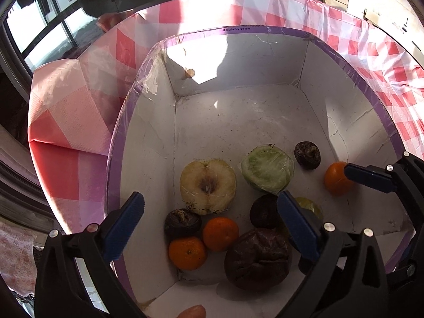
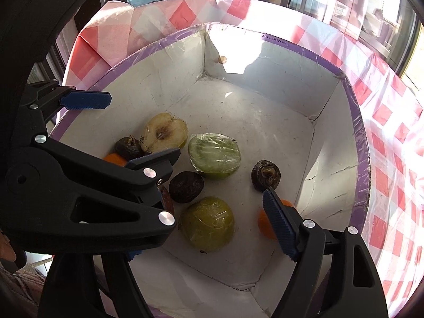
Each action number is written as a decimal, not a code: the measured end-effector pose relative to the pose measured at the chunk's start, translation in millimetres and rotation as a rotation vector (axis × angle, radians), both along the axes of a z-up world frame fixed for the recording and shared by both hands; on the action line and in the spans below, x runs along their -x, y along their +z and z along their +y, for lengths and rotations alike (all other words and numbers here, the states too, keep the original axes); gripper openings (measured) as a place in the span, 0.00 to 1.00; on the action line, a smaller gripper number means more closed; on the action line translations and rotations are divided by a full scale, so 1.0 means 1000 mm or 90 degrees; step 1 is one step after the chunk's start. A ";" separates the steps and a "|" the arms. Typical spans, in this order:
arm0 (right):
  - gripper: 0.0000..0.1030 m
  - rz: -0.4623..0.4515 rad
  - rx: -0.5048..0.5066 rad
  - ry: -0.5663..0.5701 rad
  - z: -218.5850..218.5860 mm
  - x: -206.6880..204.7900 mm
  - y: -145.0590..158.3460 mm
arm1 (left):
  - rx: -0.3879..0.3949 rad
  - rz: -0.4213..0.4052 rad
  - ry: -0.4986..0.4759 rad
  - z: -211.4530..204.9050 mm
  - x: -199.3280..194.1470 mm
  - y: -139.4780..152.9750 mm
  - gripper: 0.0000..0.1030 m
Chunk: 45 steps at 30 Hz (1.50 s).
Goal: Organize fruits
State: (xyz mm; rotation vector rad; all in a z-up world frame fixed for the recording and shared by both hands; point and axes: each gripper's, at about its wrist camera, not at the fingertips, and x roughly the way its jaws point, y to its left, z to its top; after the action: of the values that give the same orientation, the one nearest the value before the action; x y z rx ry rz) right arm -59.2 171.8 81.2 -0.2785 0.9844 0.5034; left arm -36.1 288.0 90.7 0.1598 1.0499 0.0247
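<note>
Left wrist view: looks steeply down along the left hand-held gripper [image 1: 209, 225] into a white box [image 1: 238, 39], from close above its near-left part.
Right wrist view: looks steeply down along the right hand-held gripper [image 2: 204, 221] into the same box [image 2: 312, 53], from close above its near-right part.
Shared ground: the box floor, its far wall, the halved apple [image 1: 208, 186] [image 2: 164, 132], the checked tabletop [image 1: 344, 26] [image 2: 384, 132] beyond.
Cross-sight: each view catches the other hand-held gripper at its edge.
</note>
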 end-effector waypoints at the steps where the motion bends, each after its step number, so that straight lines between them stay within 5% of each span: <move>1: 0.74 0.001 0.002 -0.001 0.000 0.000 0.000 | -0.007 0.002 0.002 -0.001 0.001 0.000 0.98; 10: 0.74 0.015 0.014 -0.011 0.003 -0.001 -0.002 | 0.036 0.035 0.021 0.004 0.001 0.000 0.98; 45: 0.75 0.051 0.001 -0.014 0.002 -0.006 -0.008 | 0.001 0.037 0.018 -0.001 0.000 -0.004 0.98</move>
State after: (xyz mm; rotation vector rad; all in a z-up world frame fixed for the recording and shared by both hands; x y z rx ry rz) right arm -53.7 174.0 73.3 -0.2493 1.0652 0.4964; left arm -36.0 287.0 86.2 0.1448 1.1103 0.0455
